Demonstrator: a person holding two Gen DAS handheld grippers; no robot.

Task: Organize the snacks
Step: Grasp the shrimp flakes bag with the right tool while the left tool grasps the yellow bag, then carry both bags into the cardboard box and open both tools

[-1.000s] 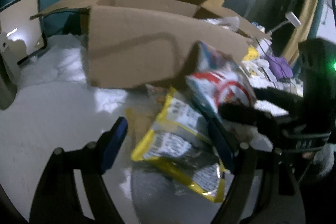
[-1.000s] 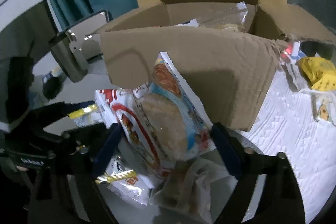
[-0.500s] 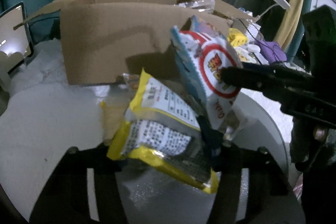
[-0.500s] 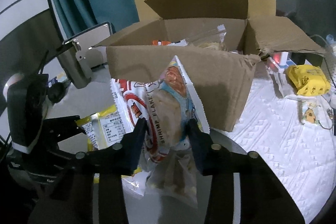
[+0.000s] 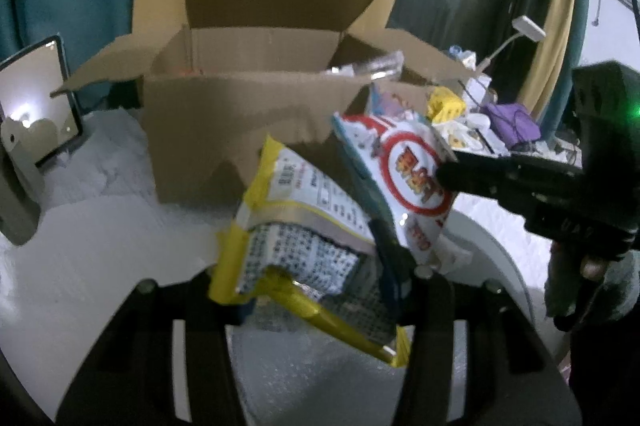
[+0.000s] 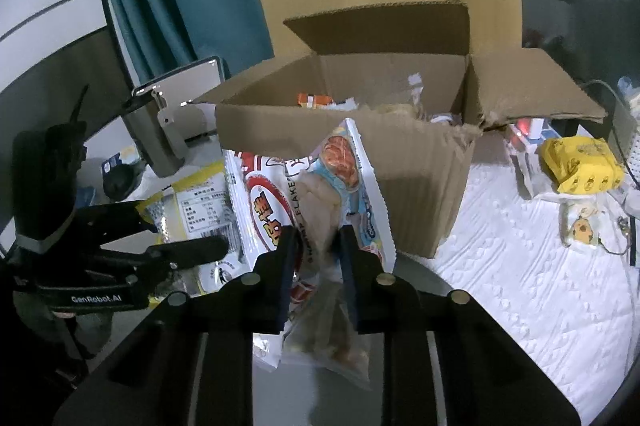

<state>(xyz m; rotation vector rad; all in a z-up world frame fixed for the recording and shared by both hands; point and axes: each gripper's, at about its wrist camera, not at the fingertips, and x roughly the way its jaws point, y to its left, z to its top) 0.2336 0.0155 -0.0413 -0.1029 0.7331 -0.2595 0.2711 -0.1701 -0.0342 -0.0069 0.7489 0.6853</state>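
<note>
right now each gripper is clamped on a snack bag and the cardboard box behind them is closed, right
Not quite. The cardboard box is open, flaps up, with packets inside, as the right wrist view shows. The rest holds: the right gripper clamps the shrimp flakes bag, the left gripper the yellow bag.

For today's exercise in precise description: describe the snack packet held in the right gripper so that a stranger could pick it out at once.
Find the big open brown cardboard box on the white cloth. In front of its near wall, two grippers each hold up a packet; the right gripper is shut on the white and light-blue shrimp flakes packet. Unlike the neighbouring yellow-edged foil packet, it bears a red ring logo and a clear window showing pale crackers.
</note>
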